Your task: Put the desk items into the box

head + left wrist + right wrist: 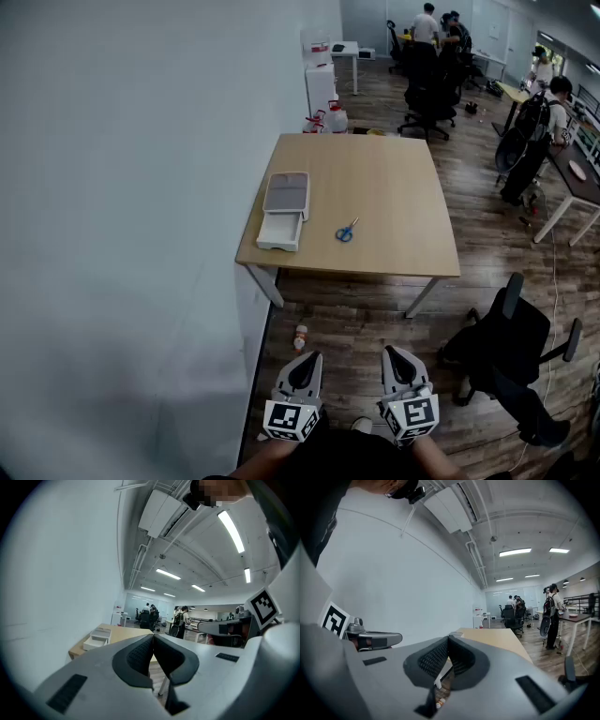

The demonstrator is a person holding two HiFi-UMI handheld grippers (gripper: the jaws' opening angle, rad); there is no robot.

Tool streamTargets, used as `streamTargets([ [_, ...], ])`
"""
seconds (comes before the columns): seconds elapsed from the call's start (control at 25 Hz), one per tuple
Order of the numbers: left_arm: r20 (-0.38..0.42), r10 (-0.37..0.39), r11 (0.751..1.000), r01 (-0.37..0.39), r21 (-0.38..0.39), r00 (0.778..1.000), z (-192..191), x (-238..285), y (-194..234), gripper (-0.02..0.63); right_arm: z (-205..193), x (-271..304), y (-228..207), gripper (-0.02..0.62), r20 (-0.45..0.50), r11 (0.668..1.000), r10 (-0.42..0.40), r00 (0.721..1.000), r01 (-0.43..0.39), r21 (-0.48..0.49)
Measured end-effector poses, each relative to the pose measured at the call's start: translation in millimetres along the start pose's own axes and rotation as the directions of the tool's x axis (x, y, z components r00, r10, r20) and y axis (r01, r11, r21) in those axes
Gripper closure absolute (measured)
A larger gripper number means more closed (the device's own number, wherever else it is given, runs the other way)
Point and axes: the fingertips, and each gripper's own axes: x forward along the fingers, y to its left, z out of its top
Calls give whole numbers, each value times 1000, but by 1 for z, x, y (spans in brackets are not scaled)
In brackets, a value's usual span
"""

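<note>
A wooden desk (375, 178) stands against the white wall, some way ahead of me. On its left part lies a white box (284, 213) with a grey lid and its drawer pulled out toward me. Blue-handled scissors (346, 231) lie to the right of the box. My left gripper (305, 357) and right gripper (396, 352) hang side by side low in the head view, well short of the desk, both shut with nothing between the jaws. The box (97, 637) also shows in the left gripper view, and the desk (497, 638) in the right gripper view.
A black office chair (511, 352) stands to the right of me. A small bottle (300, 336) lies on the wooden floor near the desk's front left leg. Further chairs, tables and several people (427, 26) fill the back of the room.
</note>
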Motion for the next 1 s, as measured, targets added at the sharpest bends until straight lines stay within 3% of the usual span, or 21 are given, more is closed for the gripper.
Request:
streamTargets([
  [0.28, 42, -56, 998, 57, -27, 998, 15, 24, 46, 591, 12, 49, 13, 537, 18, 1000, -18, 1000, 19, -17],
  [0.76, 28, -117, 992, 118, -42, 993, 14, 52, 145, 591, 2, 111, 29, 537, -22, 989, -142, 990, 143, 39],
  [1.0, 35, -113, 992, 115, -44, 993, 11, 73, 169, 591, -7, 146, 28, 537, -39, 988, -149, 988, 150, 41],
])
